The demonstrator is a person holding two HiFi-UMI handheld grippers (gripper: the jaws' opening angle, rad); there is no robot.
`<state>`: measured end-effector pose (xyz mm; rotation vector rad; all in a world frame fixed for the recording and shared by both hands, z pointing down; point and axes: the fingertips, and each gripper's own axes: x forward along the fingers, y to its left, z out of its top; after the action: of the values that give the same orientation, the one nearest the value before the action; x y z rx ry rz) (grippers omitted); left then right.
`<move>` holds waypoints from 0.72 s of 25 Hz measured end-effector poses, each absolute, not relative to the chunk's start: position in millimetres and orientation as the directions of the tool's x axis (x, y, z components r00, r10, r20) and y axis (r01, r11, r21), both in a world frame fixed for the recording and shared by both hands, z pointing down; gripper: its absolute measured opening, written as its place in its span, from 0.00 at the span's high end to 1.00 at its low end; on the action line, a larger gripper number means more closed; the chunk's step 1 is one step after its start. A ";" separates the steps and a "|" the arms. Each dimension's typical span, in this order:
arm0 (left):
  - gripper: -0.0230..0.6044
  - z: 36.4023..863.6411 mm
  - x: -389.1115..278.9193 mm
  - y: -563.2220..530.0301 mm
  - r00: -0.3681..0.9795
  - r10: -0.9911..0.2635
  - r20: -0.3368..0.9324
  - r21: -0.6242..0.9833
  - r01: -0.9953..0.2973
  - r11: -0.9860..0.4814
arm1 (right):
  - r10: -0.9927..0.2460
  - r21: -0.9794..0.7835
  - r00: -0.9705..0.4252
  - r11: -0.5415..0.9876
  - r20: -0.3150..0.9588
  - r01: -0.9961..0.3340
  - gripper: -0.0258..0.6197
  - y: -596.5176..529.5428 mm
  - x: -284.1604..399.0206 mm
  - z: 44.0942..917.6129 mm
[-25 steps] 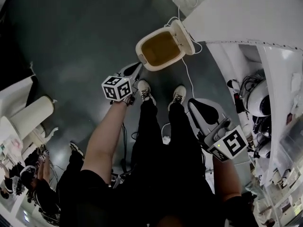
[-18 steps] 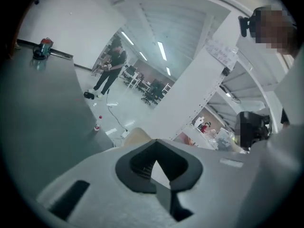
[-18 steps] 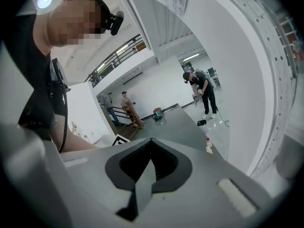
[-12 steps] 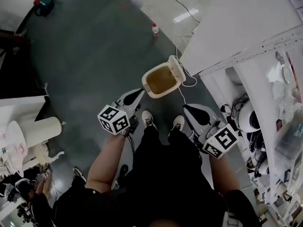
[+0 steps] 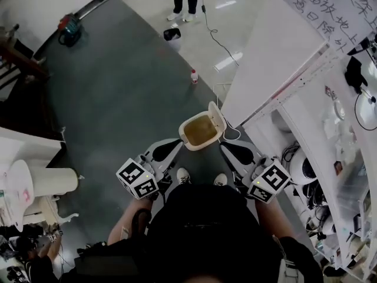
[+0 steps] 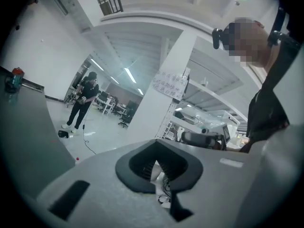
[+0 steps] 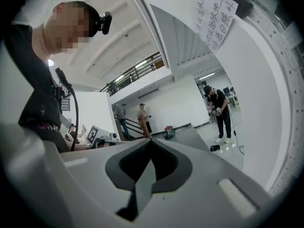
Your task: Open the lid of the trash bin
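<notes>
Grey floor (image 5: 118,99) with white trash bin (image 5: 202,130), lid (image 5: 218,118) up, tan inside

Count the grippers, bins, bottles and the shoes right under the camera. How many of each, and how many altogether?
grippers: 2, the left gripper and the right gripper
bin: 1
bottle: 1
shoes: 2
total: 6
</notes>
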<state>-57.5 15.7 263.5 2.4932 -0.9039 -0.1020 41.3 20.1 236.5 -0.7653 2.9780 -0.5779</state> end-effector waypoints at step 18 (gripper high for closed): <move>0.96 236.0 3.1 51.4 0.876 -0.479 0.056 0.472 -0.446 -0.761 | -0.455 -0.427 -0.884 0.782 0.106 -0.454 0.95 64.4 50.3 246.4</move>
<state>3.1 51.4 236.0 2.5626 -0.6734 -0.0927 50.3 64.4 246.4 -0.7559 2.9622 -0.7091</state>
